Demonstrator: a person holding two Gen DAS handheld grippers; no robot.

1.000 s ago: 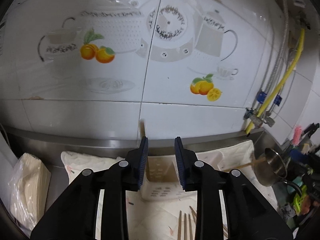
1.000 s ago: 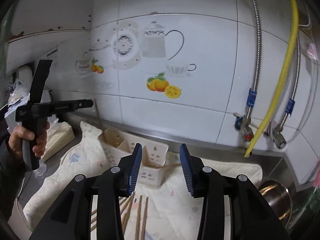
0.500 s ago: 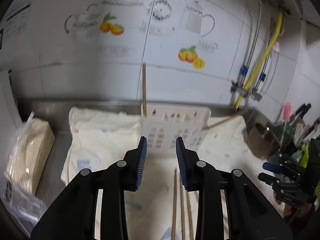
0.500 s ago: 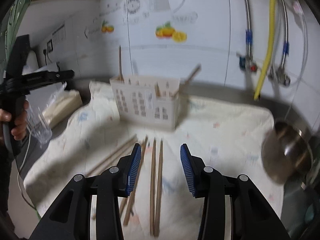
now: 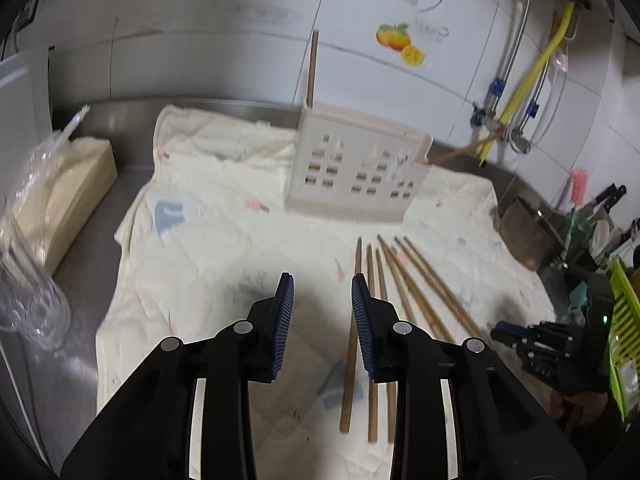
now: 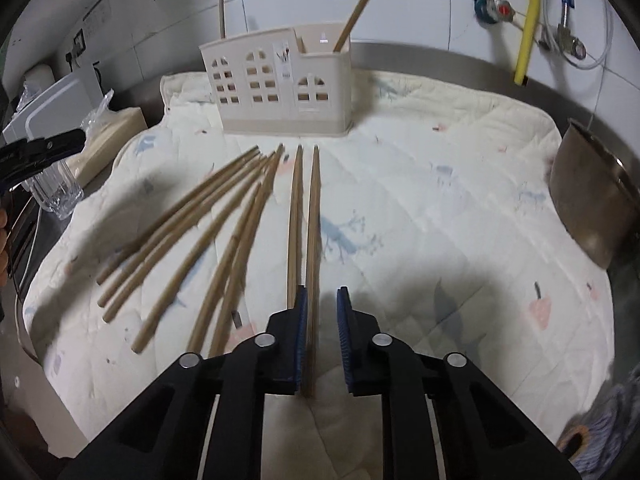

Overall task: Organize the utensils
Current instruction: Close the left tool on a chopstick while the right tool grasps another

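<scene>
Several wooden chopsticks [image 6: 240,216] lie fanned on a cream quilted cloth [image 6: 440,208]; they also show in the left wrist view [image 5: 400,280]. A cream utensil holder [image 6: 280,84] with window cut-outs stands behind them, with two chopsticks upright in it; it also shows in the left wrist view [image 5: 356,168]. My right gripper [image 6: 321,308] is open, low over the cloth, its jaws astride the rightmost chopstick [image 6: 313,216]. My left gripper [image 5: 322,292] is open and empty above the cloth, left of the chopsticks.
A steel pot [image 6: 592,200] sits at the cloth's right edge. A clear glass [image 6: 56,188] and a bagged stack of napkins [image 5: 60,192] stand on the left. Tiled wall with hoses [image 5: 532,68] is behind. A green rack [image 5: 624,320] is far right.
Both grippers have dropped from facing the wall toward the cloth. The right gripper has come down around the rightmost chopstick and its jaws have narrowed. The left has descended beside the chopsticks.
</scene>
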